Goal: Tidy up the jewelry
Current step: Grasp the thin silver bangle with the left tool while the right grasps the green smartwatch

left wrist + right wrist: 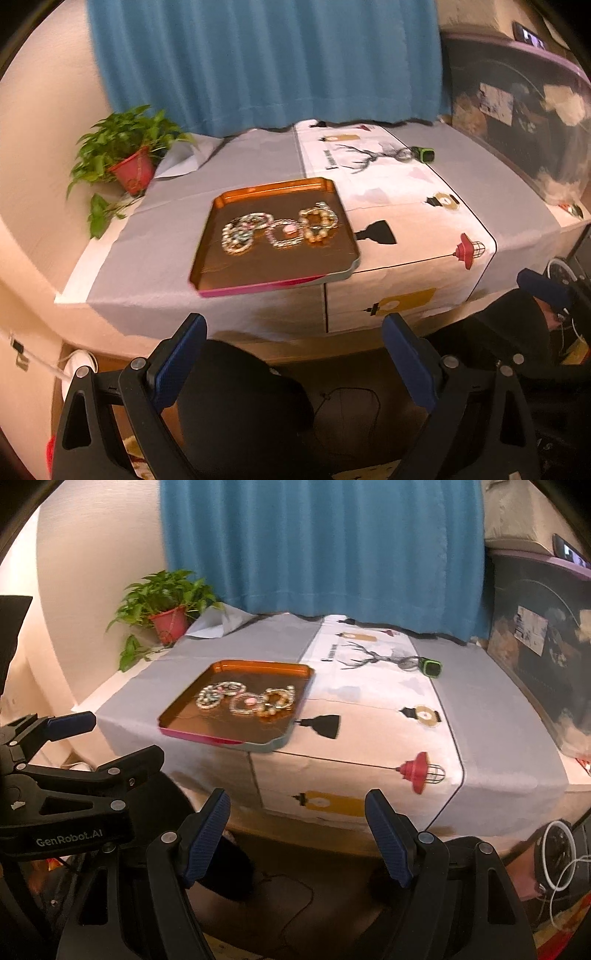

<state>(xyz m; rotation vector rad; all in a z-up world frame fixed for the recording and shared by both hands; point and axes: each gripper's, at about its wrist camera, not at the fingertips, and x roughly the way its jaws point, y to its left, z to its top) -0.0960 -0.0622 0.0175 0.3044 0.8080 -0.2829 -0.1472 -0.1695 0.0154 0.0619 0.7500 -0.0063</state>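
- Nearest: left gripper [293, 356] with fingers spread wide and nothing between them, held in the air short of the table edge.
- Beside it: right gripper [297, 836], also wide apart and empty, also well short of the table [498, 746].
- Further on, upon the grey and printed cloth: orange tray [207, 236], shallow, one near corner slightly over the table front.
- Inside the tray, towards its middle: jewelry [280, 227], three beaded loops, seemingly bracelets, lying close and probably touching or overlapping; blurred, so not sure whether tangled.
- Likely handling: light, limp strands, smooth round beads, easy to slip from flat pads; thread perhaps fragile under a hard pull.
- Best hold, by judgement: pinch one strand at the outer side of a loop, away from the neighbours, lift slowly.
- Possible trouble: light tray sliding on the cloth, one loop dragging another.
- Far behind: potted plant [129, 162], small green device [424, 153], blue curtain [266, 62].
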